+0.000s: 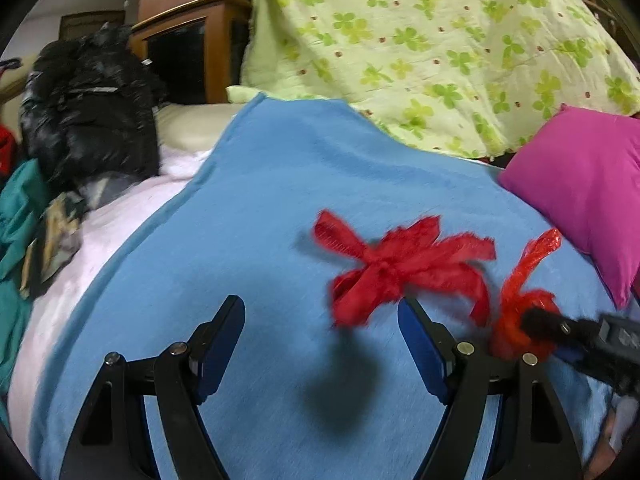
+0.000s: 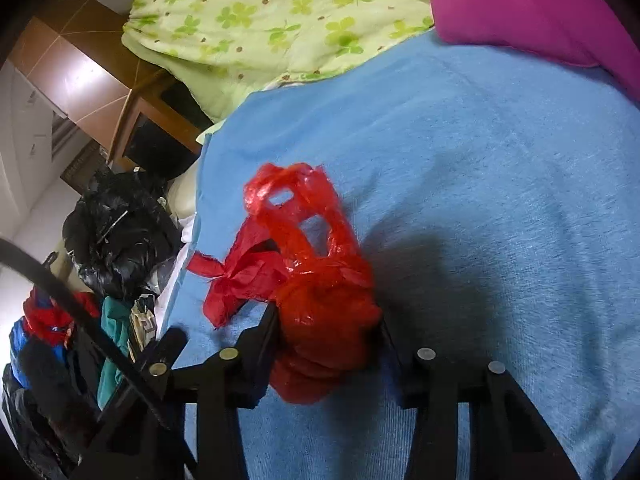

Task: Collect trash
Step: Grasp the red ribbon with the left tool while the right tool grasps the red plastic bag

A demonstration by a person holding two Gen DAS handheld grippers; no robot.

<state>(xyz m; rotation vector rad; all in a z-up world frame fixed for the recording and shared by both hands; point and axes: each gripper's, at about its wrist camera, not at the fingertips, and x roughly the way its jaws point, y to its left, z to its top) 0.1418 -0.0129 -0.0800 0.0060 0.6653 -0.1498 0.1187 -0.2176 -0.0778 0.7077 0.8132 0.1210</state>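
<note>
Two pieces of red rubbish lie on the blue fleece blanket point(image 1: 280, 184) spread over the bed, and each gripper has one within reach. The right gripper point(image 2: 326, 328) has its jaws drawn in on either side of a knotted red plastic bag point(image 2: 320, 312), whose bulging body sits between the black fingers and fills the gap; I judge the pads are pressing on it, since the plastic swells above and below them. The bag's loop handles point(image 2: 304, 216) stand free just ahead of the jaws, which suggests it was taken by the body because that is the firmest part. The left gripper point(image 1: 322, 312) stands with its jaws well apart and nothing between them; only blanket shows in the gap. A frayed red ribbon bow point(image 1: 400, 264), blurred here, lies just ahead of the right-hand finger's tip, slightly outside the gap, so the left hand would need to shift that way to take it in. Seen past that finger, the bag and the other gripper's dark tip lie just beside the bow. A magenta pillow point(image 1: 580, 184), a green clover-print quilt point(image 1: 420, 40) and a black garment point(image 1: 92, 108) lie well beyond the jaws, clear of the work.
</note>
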